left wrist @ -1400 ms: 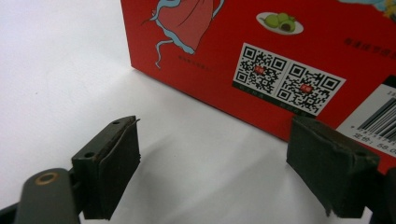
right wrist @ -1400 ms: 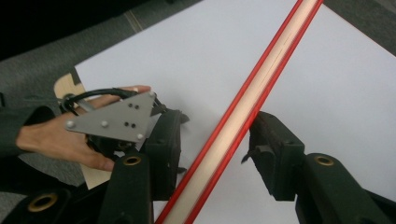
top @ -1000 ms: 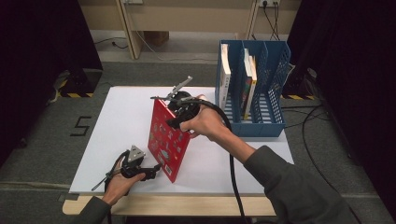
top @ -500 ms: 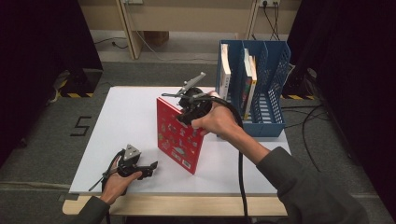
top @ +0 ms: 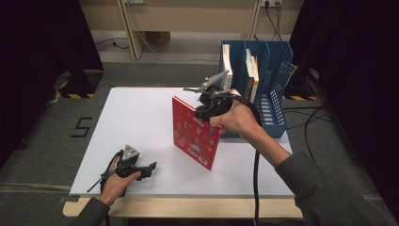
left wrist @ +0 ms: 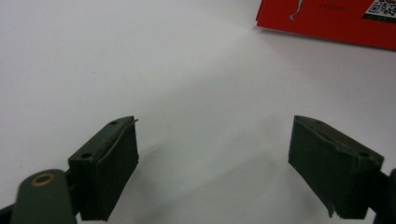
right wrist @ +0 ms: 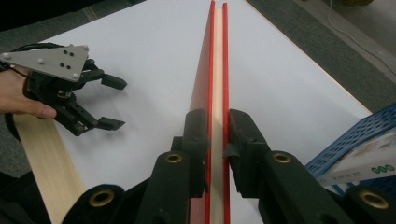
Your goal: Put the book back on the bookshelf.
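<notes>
Tongs on the right (right wrist: 217, 133) pinch the red book (top: 195, 132) upright; left tongs (left wrist: 215, 168) rest spread.

Grey carpet floor (top: 56, 141), black curtains (top: 42, 42) both sides, pale wall (top: 188, 19) behind the white desk (top: 141, 117).

Red book (top: 195, 133), blue rack (top: 277, 70)

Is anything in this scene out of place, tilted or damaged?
Nothing looks damaged or spilled. The red book is on edge, tilted, away from the blue rack, but the right gripper clamps its top. The left gripper rests open on the white table.
</notes>
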Motion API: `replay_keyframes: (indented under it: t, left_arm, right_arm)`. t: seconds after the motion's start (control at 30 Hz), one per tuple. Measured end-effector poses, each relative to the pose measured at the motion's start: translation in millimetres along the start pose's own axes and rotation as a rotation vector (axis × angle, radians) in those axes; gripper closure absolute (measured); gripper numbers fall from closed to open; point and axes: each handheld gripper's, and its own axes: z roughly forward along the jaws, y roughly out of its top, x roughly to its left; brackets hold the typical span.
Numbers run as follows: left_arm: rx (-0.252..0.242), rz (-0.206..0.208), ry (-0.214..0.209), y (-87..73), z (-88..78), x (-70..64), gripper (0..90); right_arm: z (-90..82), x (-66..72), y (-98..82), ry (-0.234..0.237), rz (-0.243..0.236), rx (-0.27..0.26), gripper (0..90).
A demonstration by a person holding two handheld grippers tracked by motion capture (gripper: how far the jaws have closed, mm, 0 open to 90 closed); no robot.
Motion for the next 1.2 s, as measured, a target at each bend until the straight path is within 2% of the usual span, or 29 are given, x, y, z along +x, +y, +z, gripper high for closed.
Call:
replay_keyframes:
  t: [0.07,0.13,0.2,0.63,0.9,0.93,1.1,1.2]
  left_arm:
    - [0.001,0.002,0.000,-0.2,0.3,-0.5,15.4]
    - [0.003,0.009,-0.003,-0.4,0.4,-0.9,15.4]
    - [0.008,0.015,-0.002,-0.5,0.5,-1.0,15.4]
    - [0.015,0.018,-0.006,-0.7,1.7,-1.6,15.3]
    - [0.017,0.024,-0.009,-0.8,1.8,-2.0,15.4]
    - [0.016,0.024,-0.009,-0.8,1.9,-2.1,15.4]
    - [0.020,0.024,-0.013,-0.8,1.9,-1.8,15.4]
    - [0.022,0.025,-0.013,-0.8,1.8,-1.8,15.4]
  right_arm:
    - [4.2,1.1,2.1,0.012,0.009,0.017,77.8]
    - [9.7,2.2,3.9,0.004,-0.004,0.047,76.9]
    - [12.9,2.4,4.6,0.001,0.014,0.065,76.6]
    - [22.1,-3.3,6.1,-0.010,0.035,0.094,75.3]
    - [27.6,-3.9,8.2,-0.005,0.034,0.110,74.6]
    - [28.9,-4.6,8.4,-0.004,0.022,0.116,74.4]
    - [33.9,-3.4,9.8,0.005,0.035,0.134,74.1]
    - [36.3,-4.0,9.6,0.005,0.023,0.140,74.3]
